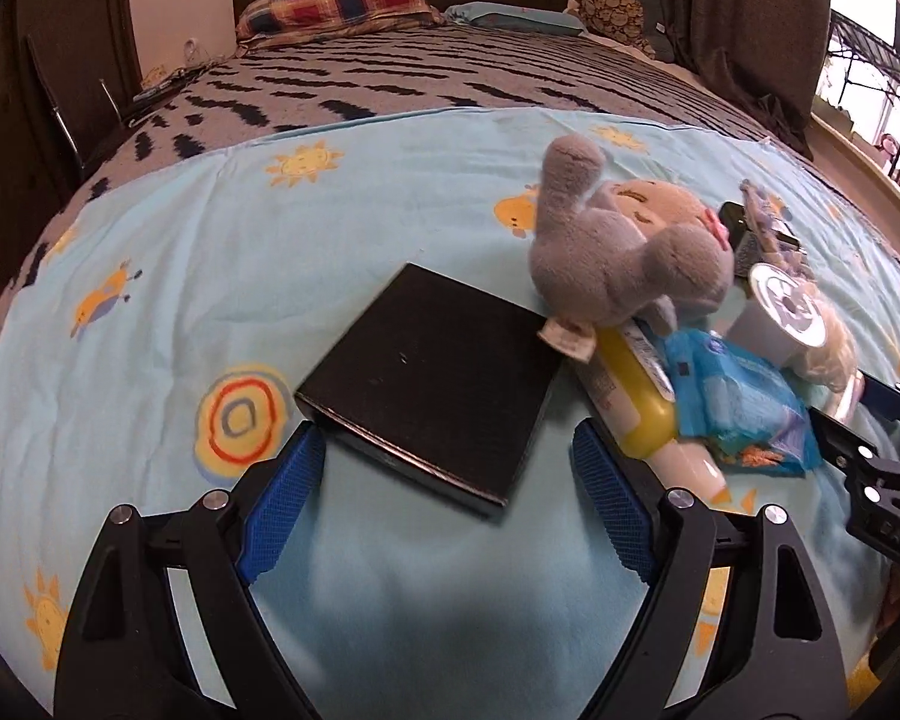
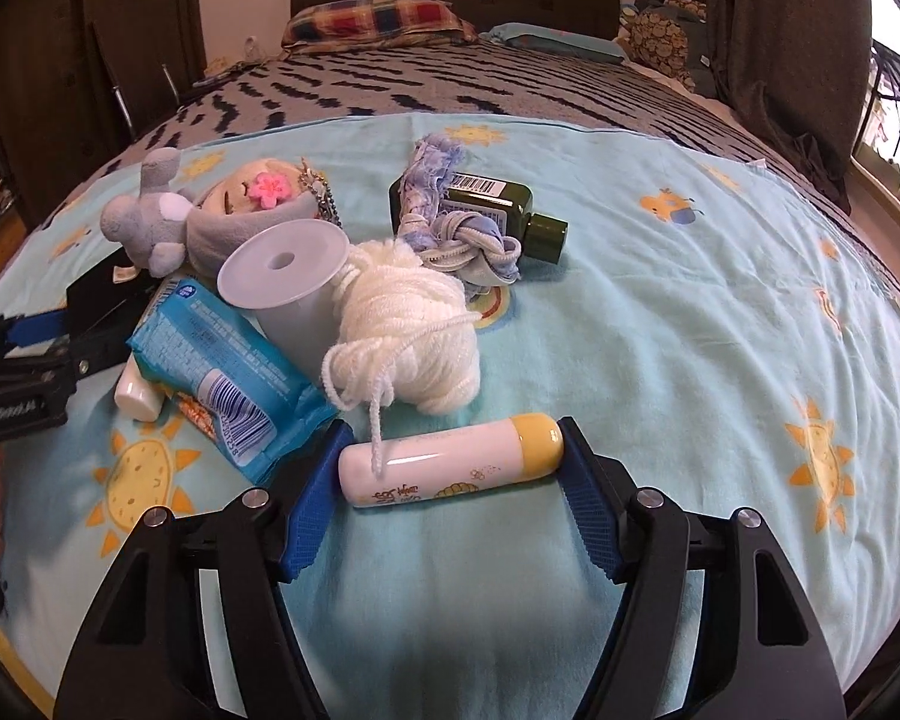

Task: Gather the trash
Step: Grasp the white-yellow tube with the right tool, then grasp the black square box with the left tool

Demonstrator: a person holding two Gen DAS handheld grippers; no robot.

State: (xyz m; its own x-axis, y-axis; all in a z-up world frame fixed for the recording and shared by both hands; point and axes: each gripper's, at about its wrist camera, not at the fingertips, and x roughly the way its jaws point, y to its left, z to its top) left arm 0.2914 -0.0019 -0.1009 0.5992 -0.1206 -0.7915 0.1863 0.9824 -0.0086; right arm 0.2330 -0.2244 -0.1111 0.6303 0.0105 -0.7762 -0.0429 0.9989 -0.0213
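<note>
A: Which thing does the right claw [image 2: 453, 468] take now?

B: The white tube with a yellow cap [image 2: 450, 459]. It lies across on the light-blue blanket [image 2: 660, 312] of the bed, just in front of the ball of white yarn [image 2: 411, 336]. One loose strand of the yarn hangs over its white end. The blue pads stand at its two ends, one near the bottom and one at the cap. I cannot tell if they already press on it.

A: How will it handle?

B: I think it is light and stiff, with a smooth, shiny skin, so it may slip. Held end to end it can pop out; a hold across the middle of the body seems safer to me. The strand may be dragged along.

A: And the left claw [image 1: 447, 465]?

B: It is spread wide and holds nothing. It hangs over the near edge of a black flat box [image 1: 432, 384], beside the grey plush toy [image 1: 624, 252].
</note>
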